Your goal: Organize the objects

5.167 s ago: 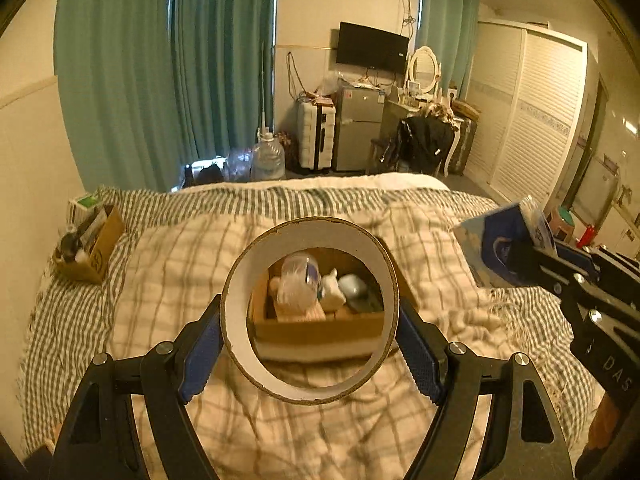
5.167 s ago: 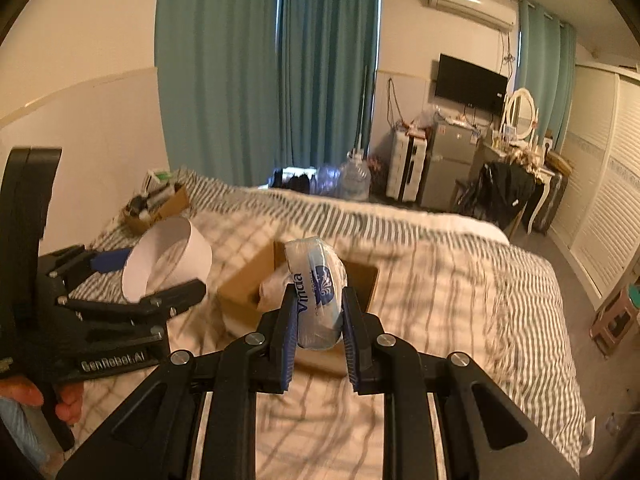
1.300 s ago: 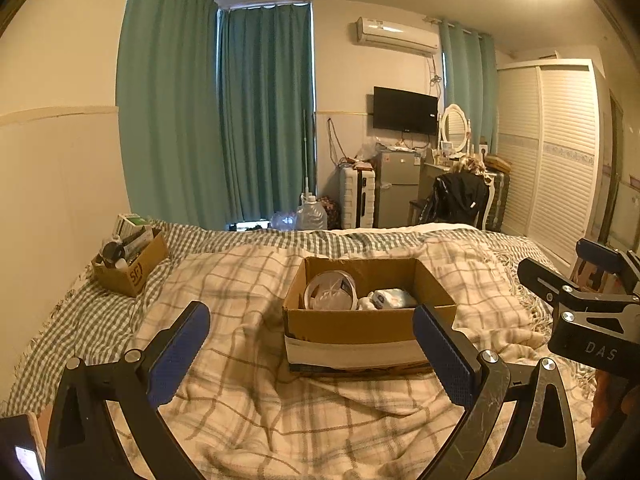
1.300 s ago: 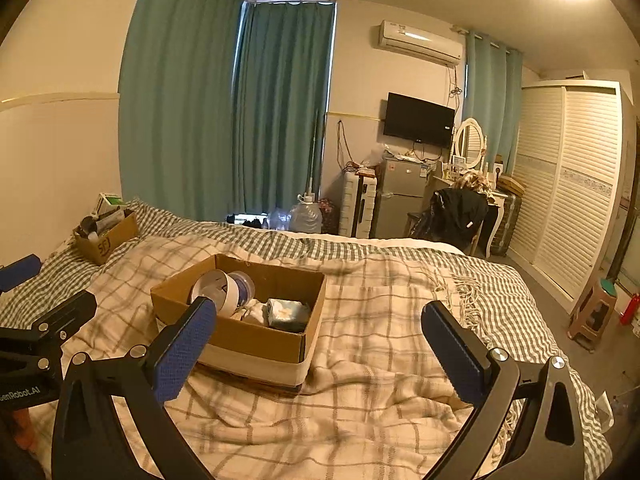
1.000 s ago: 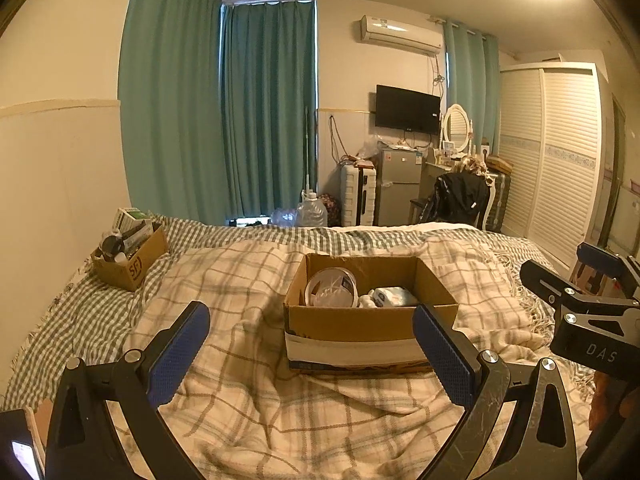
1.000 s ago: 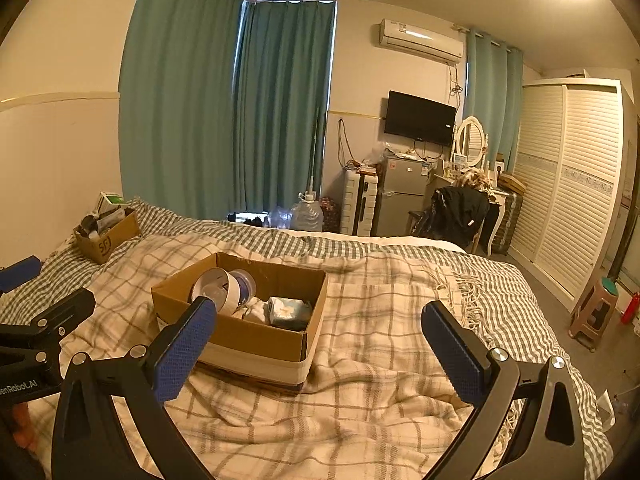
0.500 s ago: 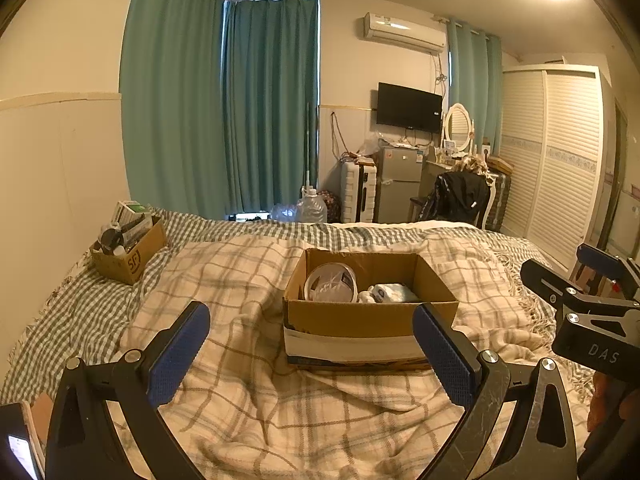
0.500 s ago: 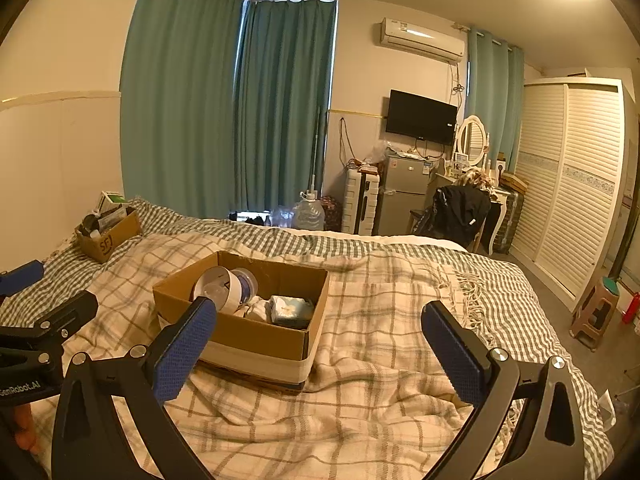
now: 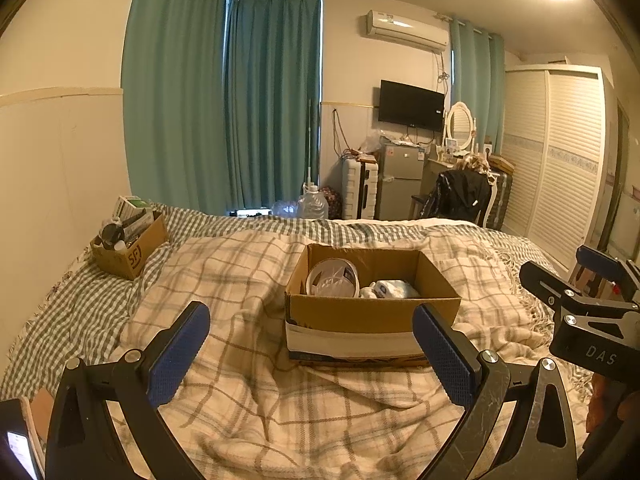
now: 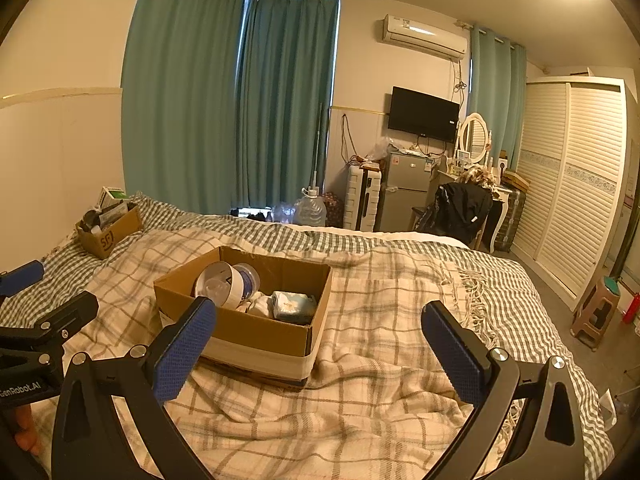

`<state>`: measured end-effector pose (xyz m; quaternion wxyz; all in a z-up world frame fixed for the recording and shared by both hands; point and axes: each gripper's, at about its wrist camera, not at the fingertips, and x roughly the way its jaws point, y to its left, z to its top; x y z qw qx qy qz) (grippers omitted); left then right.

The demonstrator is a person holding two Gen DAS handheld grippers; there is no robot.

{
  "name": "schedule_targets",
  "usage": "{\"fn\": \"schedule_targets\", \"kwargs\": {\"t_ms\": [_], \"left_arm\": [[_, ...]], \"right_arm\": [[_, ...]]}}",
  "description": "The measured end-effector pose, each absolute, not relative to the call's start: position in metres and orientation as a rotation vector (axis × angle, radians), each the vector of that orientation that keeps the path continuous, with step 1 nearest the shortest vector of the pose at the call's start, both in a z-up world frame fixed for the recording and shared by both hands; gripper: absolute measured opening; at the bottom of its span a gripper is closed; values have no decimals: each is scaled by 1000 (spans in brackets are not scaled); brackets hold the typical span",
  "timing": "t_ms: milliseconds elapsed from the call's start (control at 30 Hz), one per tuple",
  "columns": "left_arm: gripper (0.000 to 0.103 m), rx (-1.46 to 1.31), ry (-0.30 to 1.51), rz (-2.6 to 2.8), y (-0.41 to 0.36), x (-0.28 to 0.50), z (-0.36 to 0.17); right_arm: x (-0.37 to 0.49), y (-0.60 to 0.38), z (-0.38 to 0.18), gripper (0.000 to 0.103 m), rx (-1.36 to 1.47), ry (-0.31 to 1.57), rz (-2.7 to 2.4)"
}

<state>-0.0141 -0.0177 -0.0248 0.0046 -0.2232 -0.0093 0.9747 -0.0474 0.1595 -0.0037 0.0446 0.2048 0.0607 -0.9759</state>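
Observation:
An open cardboard box (image 9: 372,312) sits on the plaid blanket in the middle of the bed; it also shows in the right wrist view (image 10: 256,332). Inside it stand a white tape roll (image 9: 332,278) (image 10: 218,284) and a blue-and-white tissue pack (image 9: 394,290) (image 10: 294,304), with other small items. My left gripper (image 9: 310,344) is open and empty, held back from the box's near side. My right gripper (image 10: 318,344) is open and empty, near the box's right front corner.
A smaller cardboard box (image 9: 130,246) of sundries sits at the bed's far left by the wall. The plaid blanket (image 10: 380,392) is rumpled around the box. A stool (image 10: 596,312), wardrobe, fridge and chair stand beyond the bed on the right.
Five seconds ago the left gripper held the tape roll and the right held the tissue pack; both now lie in the box. Over the last second both open grippers stay back, nearly still.

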Motion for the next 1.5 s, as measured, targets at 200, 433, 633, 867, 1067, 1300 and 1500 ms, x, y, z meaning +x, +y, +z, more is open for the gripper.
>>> {"fn": "schedule_targets", "kwargs": {"t_ms": [200, 433, 633, 867, 1067, 1300, 1500], "left_arm": [[103, -685, -30, 3051, -19, -14, -23], [103, -689, -11, 3058, -19, -14, -24], [103, -677, 1, 3053, -17, -12, -23], [103, -685, 11, 3057, -15, -13, -23], [103, -686, 13, 3057, -15, -13, -23], [103, -704, 3, 3055, -17, -13, -24], [103, -701, 0, 3064, -18, -12, -25]], "right_arm": [[-47, 160, -4, 103, 628, 177, -2974], [-48, 160, -5, 103, 640, 177, -2969], [-47, 159, -6, 103, 640, 184, -2971], [-48, 160, -7, 103, 643, 189, -2968], [-49, 159, -8, 103, 646, 190, -2968], [-49, 158, -9, 103, 652, 194, -2966], [-49, 157, -10, 103, 659, 201, -2963]]}}
